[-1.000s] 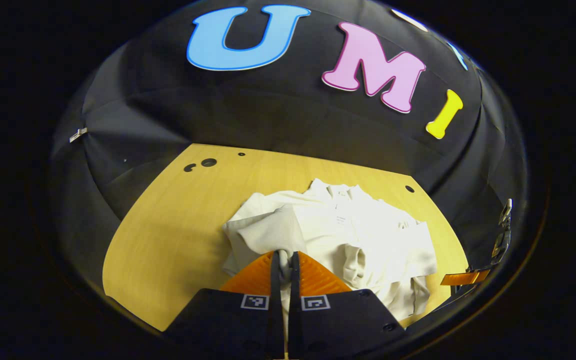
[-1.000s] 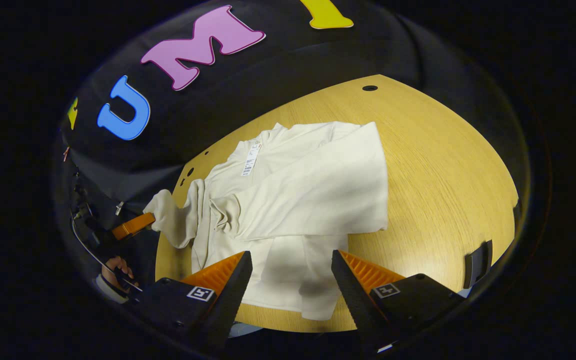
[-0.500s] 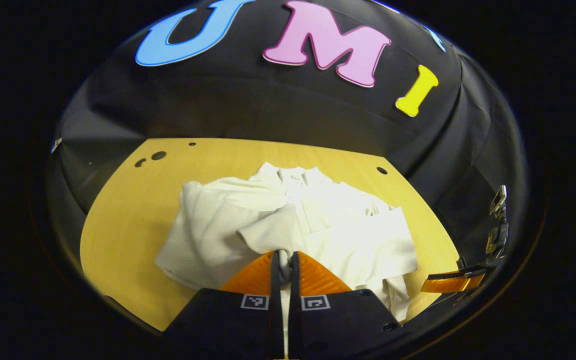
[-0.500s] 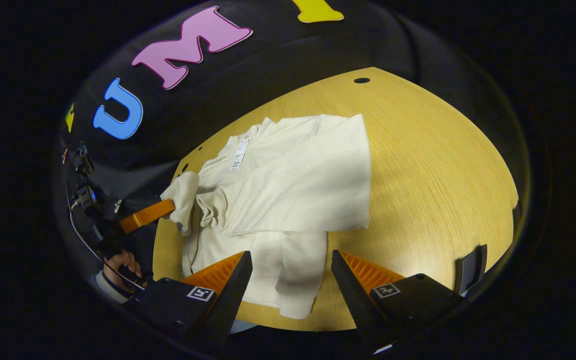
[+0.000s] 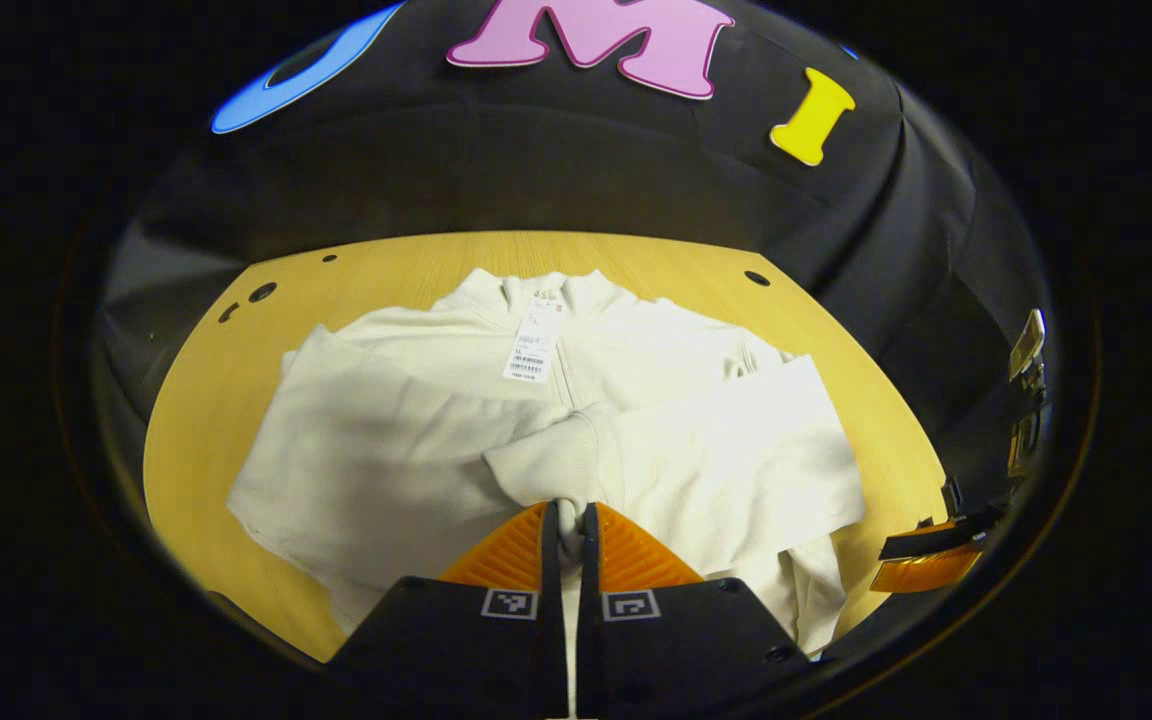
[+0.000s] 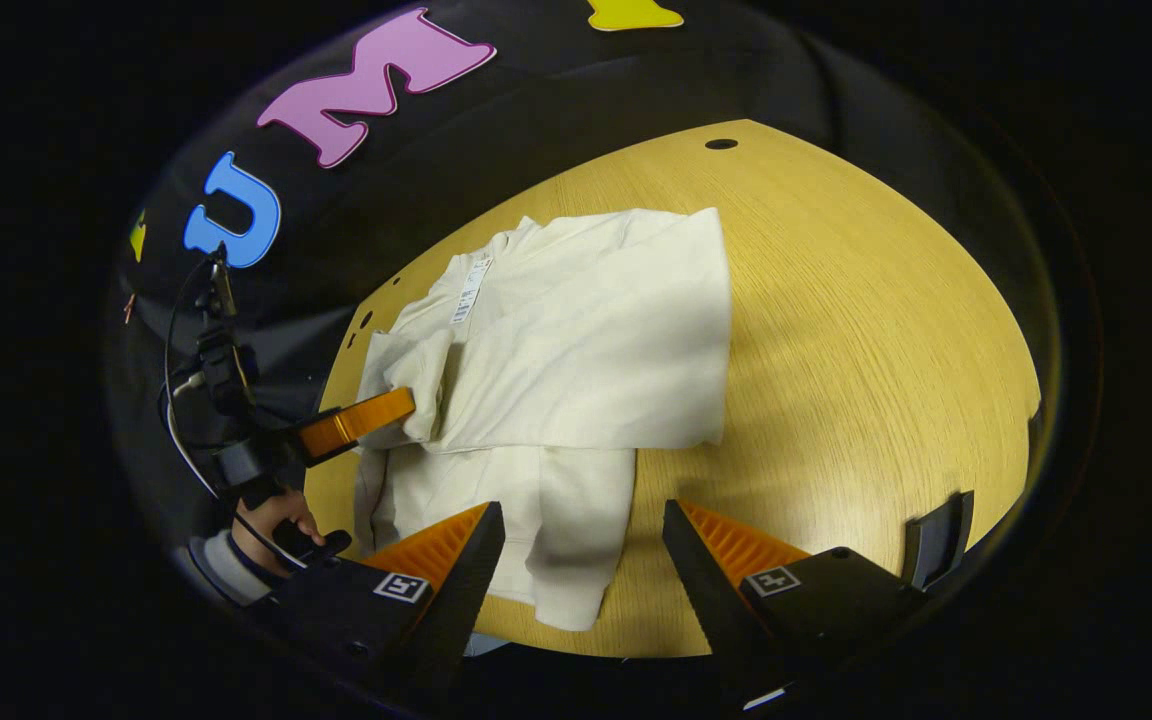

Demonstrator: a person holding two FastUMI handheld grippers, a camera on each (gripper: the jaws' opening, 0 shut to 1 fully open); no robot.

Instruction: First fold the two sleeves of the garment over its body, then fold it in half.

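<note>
The garment (image 5: 576, 400), a pale zip-neck top, lies spread on the wooden table (image 5: 206, 380), collar toward 12 o'clock in the left gripper view, with a paper tag (image 5: 533, 352) hanging at the neck.

At 9 o'clock of the body, the left sleeve (image 5: 376, 450) is being drawn across: the left gripper (image 5: 566, 520) has its fingers pinched together on the sleeve's cuff (image 5: 561, 470), lifted over the chest. In the right gripper view that same gripper reaches in from 9 o'clock at the cuff. From 3 o'clock, the right sleeve (image 6: 586, 360) already lies folded over the body.

The right gripper (image 6: 584, 545) hovers at 6 o'clock over the hem with its fingers spread wide, gripping nothing.

Risks, as I judge them: the cuff is bunched between the fingers, so letting go too high would drop it in a crumpled heap, not a flat fold. Pulling too far toward 3 o'clock could drag the body and disturb the 1 sleeve already laid. The tag may get trapped inside the fold.

No containers are here; the table holds just the garment.
</note>
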